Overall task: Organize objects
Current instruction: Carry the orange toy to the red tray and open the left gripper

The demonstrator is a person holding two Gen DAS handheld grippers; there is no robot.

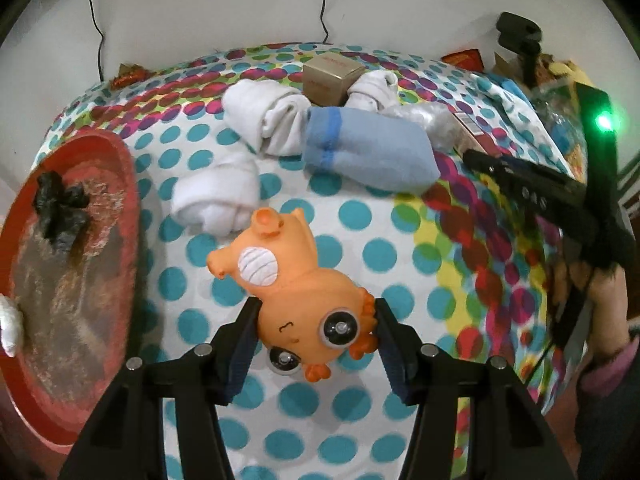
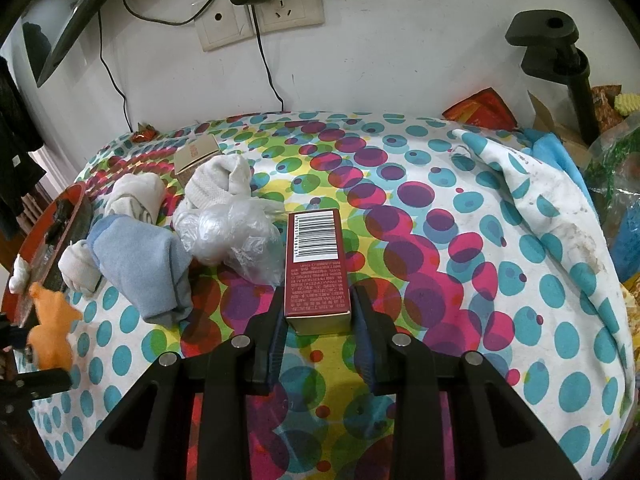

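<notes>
An orange rubber animal toy (image 1: 288,264) with big black eyes is clamped by its head between the pads of my left gripper (image 1: 316,308), body pointing away over the dotted tablecloth (image 1: 360,400). The toy (image 2: 52,332) also shows at the left edge of the right wrist view. My right gripper (image 2: 319,308) is shut on the near end of a dark red carton with a barcode (image 2: 316,248), which lies lengthwise on the cloth.
A red tray (image 1: 120,168) holding a black crumpled piece (image 1: 60,212) sits at the left. Rolled white socks (image 1: 216,200), a folded blue cloth (image 1: 368,156), a beige box (image 1: 332,76) and a clear plastic bag (image 2: 232,236) crowd the far middle. Clutter (image 2: 616,168) lines the right edge.
</notes>
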